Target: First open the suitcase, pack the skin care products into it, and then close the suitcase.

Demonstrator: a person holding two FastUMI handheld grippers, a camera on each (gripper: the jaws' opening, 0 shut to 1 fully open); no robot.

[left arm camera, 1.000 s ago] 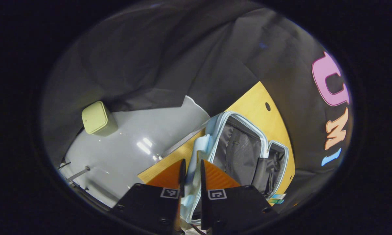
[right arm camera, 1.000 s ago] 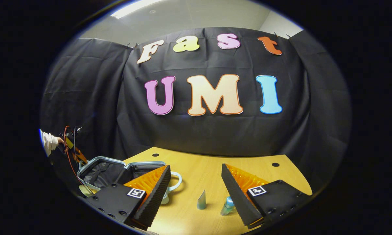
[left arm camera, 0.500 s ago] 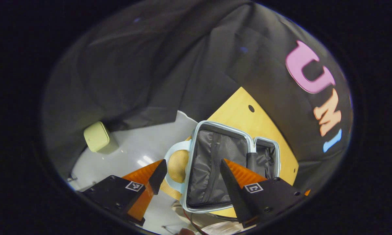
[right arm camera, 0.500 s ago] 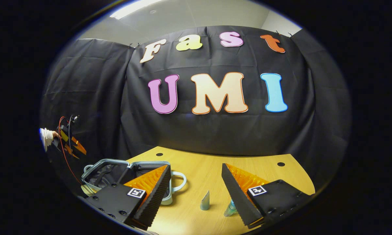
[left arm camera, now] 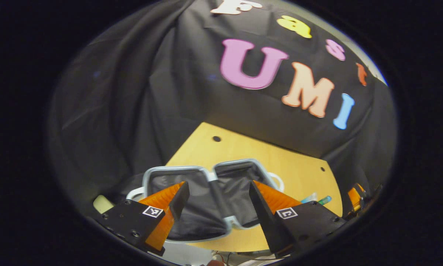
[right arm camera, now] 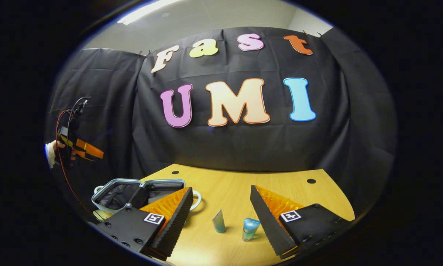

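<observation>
A light-blue suitcase [left arm camera: 206, 173] lies open on the wooden table [left arm camera: 243, 147], both grey-lined halves facing up. My left gripper [left arm camera: 218, 184] hovers above and in front of it, open and holding nothing. In the right gripper view the suitcase [right arm camera: 133, 188] sits at the table's left end. Two skin care products stand on the table: a teal tube [right arm camera: 218, 221] and a blue tube [right arm camera: 249, 228], both between the fingers of my open right gripper [right arm camera: 220, 189], untouched. The tubes [left arm camera: 313, 198] peek out right of the suitcase. A hand [right arm camera: 51, 153] holds the left gripper [right arm camera: 81, 149] high at far left.
A pale green bin [left arm camera: 102, 203] stands on the floor left of the table. Black cloth walls close in behind the table. Bare wood stretches beyond the tubes [right arm camera: 280, 184]. The right gripper [left arm camera: 354, 195] shows at the table's far right.
My left gripper let go of the suitcase lid's edge, opened, then rose and swung to face the back wall. The lid has dropped flat. The right gripper barely moved.
</observation>
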